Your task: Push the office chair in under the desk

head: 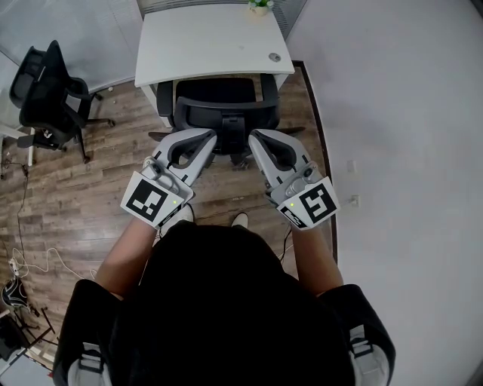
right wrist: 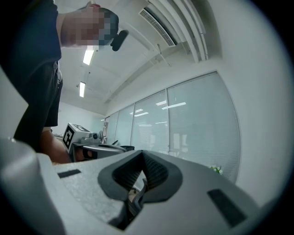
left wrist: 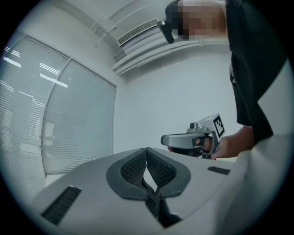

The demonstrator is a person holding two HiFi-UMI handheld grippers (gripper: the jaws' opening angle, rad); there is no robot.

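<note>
In the head view a black office chair (head: 219, 113) stands at the white desk (head: 207, 45), its seat partly under the desk's near edge and its backrest toward me. My left gripper (head: 205, 137) is shut with nothing in it, its tips at the left of the backrest's top. My right gripper (head: 256, 137) is likewise shut and empty, its tips at the right of the backrest. Whether either one touches the chair I cannot tell. In the left gripper view my jaws (left wrist: 146, 151) are closed; the right gripper (left wrist: 195, 140) shows beyond them. The right gripper view shows shut jaws (right wrist: 141, 155) pointing up.
A second black office chair (head: 49, 94) stands at the left on the wooden floor (head: 90, 188). A small potted plant (head: 260, 6) sits at the desk's far edge. A white wall (head: 392, 113) runs along the right. Cables (head: 30, 264) lie on the floor at the lower left.
</note>
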